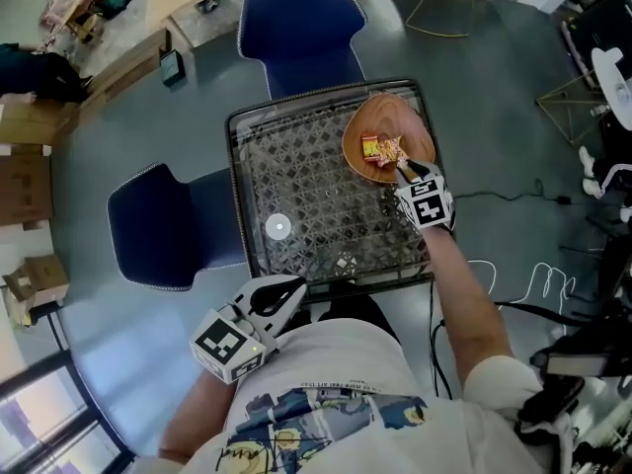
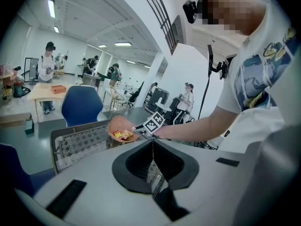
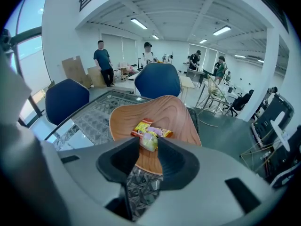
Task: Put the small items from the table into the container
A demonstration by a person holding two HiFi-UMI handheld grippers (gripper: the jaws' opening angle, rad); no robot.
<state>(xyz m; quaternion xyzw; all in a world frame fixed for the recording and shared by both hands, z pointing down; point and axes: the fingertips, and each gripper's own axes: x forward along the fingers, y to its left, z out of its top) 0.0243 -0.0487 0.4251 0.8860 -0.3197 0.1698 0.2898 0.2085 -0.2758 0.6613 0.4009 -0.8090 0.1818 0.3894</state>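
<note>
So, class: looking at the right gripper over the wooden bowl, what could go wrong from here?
1. The right gripper pinches the pale green sweet only at the tips of its fingers; it may slip and miss the wooden bowl.
2. The bowl sits near the right edge of the glass table; a knock could push it off.

You're in a big open lab or shared workroom. Beyond your right claw (image 3: pixel 148 142) stand blue chairs (image 3: pixel 160 79), cardboard boxes (image 3: pixel 74 69) and people (image 3: pixel 102 59) under long ceiling strip lights (image 3: pixel 140 23). Ahead of your left claw (image 2: pixel 152 142), others gather at wooden tables (image 2: pixel 42 93) past a white column (image 2: pixel 156 72).
</note>
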